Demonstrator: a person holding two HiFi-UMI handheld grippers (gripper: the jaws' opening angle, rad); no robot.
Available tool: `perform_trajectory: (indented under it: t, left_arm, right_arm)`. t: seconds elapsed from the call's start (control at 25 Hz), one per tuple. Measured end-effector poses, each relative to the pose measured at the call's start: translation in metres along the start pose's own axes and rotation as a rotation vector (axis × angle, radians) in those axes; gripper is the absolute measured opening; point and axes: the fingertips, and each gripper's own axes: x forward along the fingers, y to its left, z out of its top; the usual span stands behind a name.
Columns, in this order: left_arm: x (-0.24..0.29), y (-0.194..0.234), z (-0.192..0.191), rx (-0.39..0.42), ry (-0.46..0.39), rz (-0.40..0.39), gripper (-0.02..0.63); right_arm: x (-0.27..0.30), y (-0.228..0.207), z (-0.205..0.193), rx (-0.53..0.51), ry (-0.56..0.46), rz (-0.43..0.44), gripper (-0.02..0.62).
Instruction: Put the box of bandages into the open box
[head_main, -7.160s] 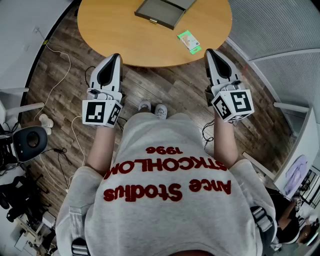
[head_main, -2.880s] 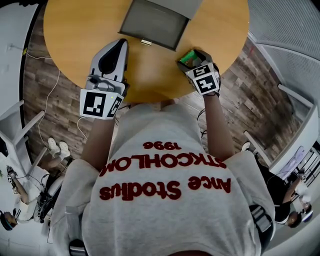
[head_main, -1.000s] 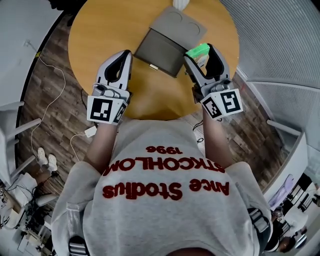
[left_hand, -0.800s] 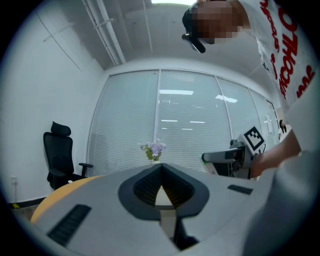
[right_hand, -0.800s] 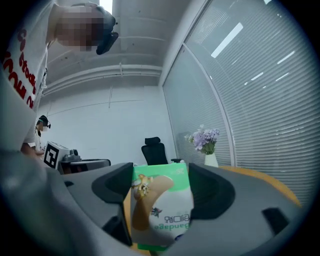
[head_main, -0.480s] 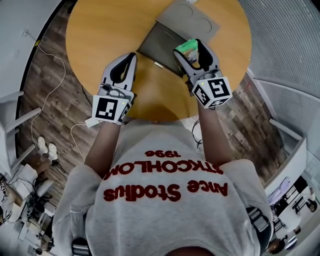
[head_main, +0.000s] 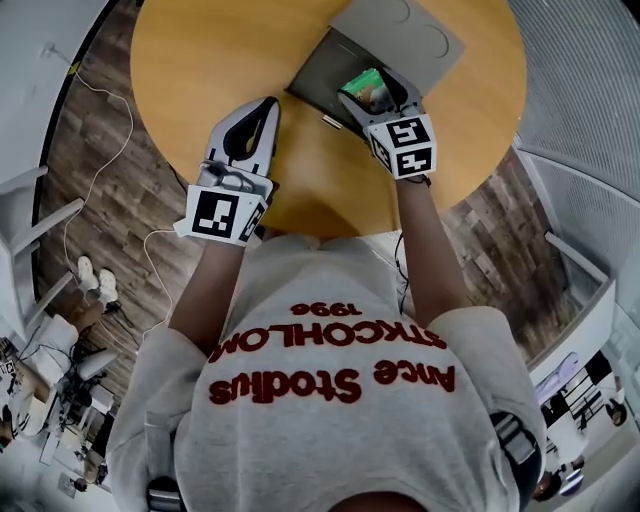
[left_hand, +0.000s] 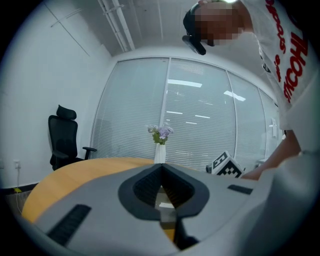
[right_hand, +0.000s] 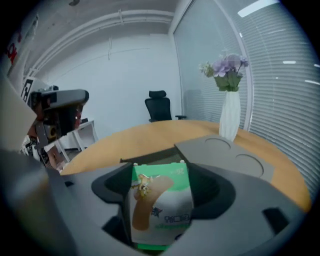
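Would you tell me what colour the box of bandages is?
The box of bandages is green and white, best seen in the right gripper view.

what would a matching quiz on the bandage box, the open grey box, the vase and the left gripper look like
1 green-and-white cardboard bandage box
2 shallow grey open box
3 white vase of purple flowers
4 left gripper

a fingers shut, empty
b upright beyond the grey lid
c lid folded back flat
d clamped in the right gripper

Pairs: 1-d, 2-c, 3-b, 4-a
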Motion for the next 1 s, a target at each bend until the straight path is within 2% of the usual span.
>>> perform_trajectory:
  t: [0.16,0.32,0.64,0.84,0.88,0.92,0.96,1.0]
  left_arm:
    - [-0.006,0.005,-0.008,-0.01,0.026,0.001,0.003]
    - [-0.009,0.008,-0.009,-0.016,0.029,0.012,0.003]
    - [-0.01,0.016,0.0,-0.011,0.009,0.031,0.003]
    - [-0.013,0.013,0.007,0.0,-0.006,0.038,0.003]
    - [-0.014,0.013,0.009,0.003,-0.01,0.039,0.003]
    - [-0.014,0.013,0.011,0.005,-0.015,0.039,0.003]
    - [-0.015,0.014,0.013,0.008,-0.02,0.039,0.003]
    - [-0.016,0.015,0.016,0.01,-0.025,0.038,0.003]
  right_arm:
    - [0.02,0.0,-0.022,-0.051,0.113,-0.016,0.357]
    - [0.027,-0.005,-0.034,-0.023,0.16,-0.018,0.357]
    - [0.029,0.0,-0.034,-0.051,0.181,0.008,0.358]
    - [0.018,-0.002,-0.013,-0.076,0.114,-0.009,0.356]
    - [0.013,-0.003,-0.005,-0.074,0.085,-0.016,0.328]
    - [0.007,-0.003,0.004,-0.065,0.05,-0.025,0.241]
    - [0.001,-0.004,0.013,-0.047,0.01,-0.031,0.103]
    - [-0.005,-0.004,0.021,-0.019,-0.027,-0.032,0.025]
